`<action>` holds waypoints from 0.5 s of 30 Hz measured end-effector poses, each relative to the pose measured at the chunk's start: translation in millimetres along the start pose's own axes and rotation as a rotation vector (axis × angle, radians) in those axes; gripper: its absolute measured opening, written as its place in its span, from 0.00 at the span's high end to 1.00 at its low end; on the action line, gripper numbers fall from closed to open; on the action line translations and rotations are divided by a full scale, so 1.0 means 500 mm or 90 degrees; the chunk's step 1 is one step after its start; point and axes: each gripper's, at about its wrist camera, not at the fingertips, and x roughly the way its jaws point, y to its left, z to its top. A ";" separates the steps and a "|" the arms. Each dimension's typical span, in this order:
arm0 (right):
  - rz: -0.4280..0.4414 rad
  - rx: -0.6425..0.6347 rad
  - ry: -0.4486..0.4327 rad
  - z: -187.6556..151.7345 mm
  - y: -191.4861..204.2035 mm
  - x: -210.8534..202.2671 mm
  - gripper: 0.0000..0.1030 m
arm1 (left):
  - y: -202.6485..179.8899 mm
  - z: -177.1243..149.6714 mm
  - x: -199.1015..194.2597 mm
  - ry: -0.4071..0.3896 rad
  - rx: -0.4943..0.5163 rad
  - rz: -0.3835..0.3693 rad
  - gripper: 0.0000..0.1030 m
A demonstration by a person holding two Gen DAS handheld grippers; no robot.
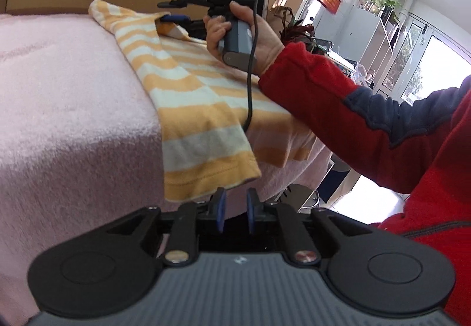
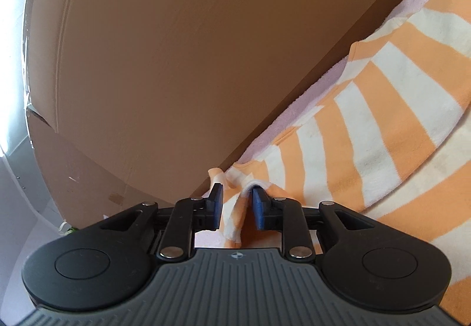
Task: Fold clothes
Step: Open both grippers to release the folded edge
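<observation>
Shirt: orange-and-white striped knit shirt [image 1: 188, 96] lies partly folded on pink fleece blanket [image 1: 67, 96], hem at the near edge.
Left gripper [image 1: 234, 209]: jaws apart, empty, just below the hem.
Right gripper [image 2: 235, 209]: fabric bunched between its blue pads, jaws not fully together; likely gripping a corner for folding.

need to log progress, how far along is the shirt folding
Early. Done: the striped shirt lies spread on the pink blanket, one side seemingly folded over. In hand: the right gripper has fabric between its fingers. Left: the left gripper hangs open at the hem, remaining folds undone.
</observation>
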 end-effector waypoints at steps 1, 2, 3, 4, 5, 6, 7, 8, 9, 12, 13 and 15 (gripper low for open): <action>-0.008 0.009 -0.008 0.000 -0.003 -0.005 0.64 | 0.000 0.010 -0.008 -0.013 0.005 0.004 0.86; -0.016 0.018 -0.015 -0.001 -0.006 -0.010 0.62 | 0.002 0.024 -0.015 -0.035 0.007 0.009 0.77; -0.024 0.027 -0.023 -0.001 -0.009 -0.015 0.71 | 0.004 0.038 -0.022 -0.056 0.010 0.014 0.72; -0.032 0.036 -0.030 -0.001 -0.012 -0.020 0.70 | 0.007 0.052 -0.023 -0.077 0.011 0.018 0.66; -0.039 0.045 -0.038 -0.001 -0.015 -0.025 0.70 | 0.012 0.066 -0.018 -0.097 0.009 0.022 0.61; -0.047 0.055 -0.045 -0.002 -0.017 -0.030 0.70 | 0.020 0.080 -0.006 -0.114 0.004 0.026 0.61; -0.055 0.064 -0.053 -0.002 -0.020 -0.035 0.70 | 0.027 0.091 0.009 -0.123 -0.003 0.026 0.61; -0.064 0.070 -0.063 -0.002 -0.022 -0.041 0.69 | 0.034 0.100 0.026 -0.129 -0.010 0.024 0.60; -0.080 0.068 -0.082 -0.003 -0.021 -0.051 0.69 | 0.041 0.107 0.044 -0.130 -0.018 0.030 0.59; -0.102 0.108 -0.142 -0.005 -0.035 -0.083 0.71 | 0.054 0.109 0.082 -0.118 -0.033 0.049 0.59; -0.088 0.130 -0.156 -0.005 -0.041 -0.093 0.69 | 0.056 0.107 0.089 -0.117 -0.036 0.051 0.58; -0.013 0.152 -0.147 0.000 -0.046 -0.097 0.59 | 0.052 0.102 0.091 -0.114 -0.026 0.054 0.52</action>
